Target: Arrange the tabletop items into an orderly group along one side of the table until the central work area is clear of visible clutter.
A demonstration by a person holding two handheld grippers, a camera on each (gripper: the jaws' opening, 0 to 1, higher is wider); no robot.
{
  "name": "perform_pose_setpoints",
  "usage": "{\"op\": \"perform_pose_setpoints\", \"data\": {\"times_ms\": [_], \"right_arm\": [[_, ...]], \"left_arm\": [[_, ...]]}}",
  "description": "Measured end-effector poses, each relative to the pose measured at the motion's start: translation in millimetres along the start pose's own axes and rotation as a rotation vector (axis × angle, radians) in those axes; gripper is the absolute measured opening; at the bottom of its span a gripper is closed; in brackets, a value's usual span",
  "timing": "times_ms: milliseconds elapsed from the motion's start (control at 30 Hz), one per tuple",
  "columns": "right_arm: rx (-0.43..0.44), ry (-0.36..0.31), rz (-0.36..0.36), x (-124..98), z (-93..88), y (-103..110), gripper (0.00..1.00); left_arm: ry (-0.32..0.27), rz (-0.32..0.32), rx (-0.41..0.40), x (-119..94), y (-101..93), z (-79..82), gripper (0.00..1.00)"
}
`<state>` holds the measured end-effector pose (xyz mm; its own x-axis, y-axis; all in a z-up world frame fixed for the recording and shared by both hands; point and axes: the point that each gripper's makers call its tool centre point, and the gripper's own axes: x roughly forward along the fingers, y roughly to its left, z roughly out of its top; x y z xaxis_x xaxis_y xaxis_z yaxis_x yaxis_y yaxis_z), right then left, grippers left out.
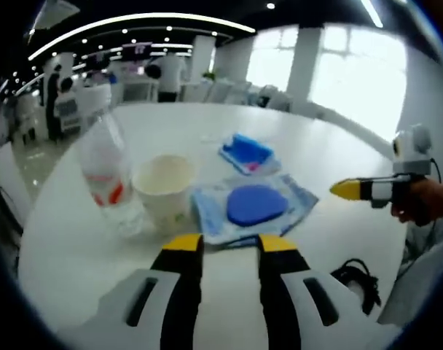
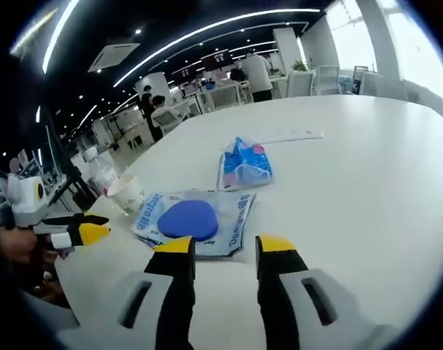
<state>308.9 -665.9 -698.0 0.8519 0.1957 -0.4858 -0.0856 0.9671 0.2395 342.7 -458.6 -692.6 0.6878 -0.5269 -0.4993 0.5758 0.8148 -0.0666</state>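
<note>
The left tongs [image 1: 229,244] are seen spread, yellow tips apart with nothing between them, hovering over the white tabletop [image 1: 331,146] just short of a flat plastic packet [image 1: 294,200] printed in blue. On that packet a smooth, rounded blue disc [image 1: 256,204] is lying, directly ahead of the left tips. Just beside the packet's left edge an off-white paper cup [image 1: 165,186] is standing upright, and touching or almost touching it a clear plastic bottle [image 1: 105,171] with a red-and-white label is standing too. Farther back, a crinkled blue pouch [image 1: 247,153] with a pink spot is resting near the packet. A black coiled cord [image 1: 358,281] is seen at the tabletop's near edge on the right. In the right gripper view, the right tongs [image 2: 223,248] are likewise held open and empty, tips near the packet's [image 2: 232,222] edge, with the blue disc [image 2: 187,219] just ahead and to the left. The glossy pouch [image 2: 245,164] is lying beyond it, apart from the packet, and the paper cup [image 2: 127,193] is standing at the packet's far left corner. The left tongs [image 2: 94,227] are glimpsed coming in from the left.
</note>
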Motion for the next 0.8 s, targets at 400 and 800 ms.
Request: {"op": "perform_pose_setpoints", "data": {"times_ms": [400,800], "right_arm": [[-0.182,-0.049,0.077,-42,8.9,28,0.68],[-0.262,-0.068,0.119,-78,8.2,52,0.93]], "left_arm": [[-0.102,0.001,0.044,-56,-9.1,23.3,0.36],[-0.173,0.062,0.204,-127,-3.0,44.1,0.39]]}}
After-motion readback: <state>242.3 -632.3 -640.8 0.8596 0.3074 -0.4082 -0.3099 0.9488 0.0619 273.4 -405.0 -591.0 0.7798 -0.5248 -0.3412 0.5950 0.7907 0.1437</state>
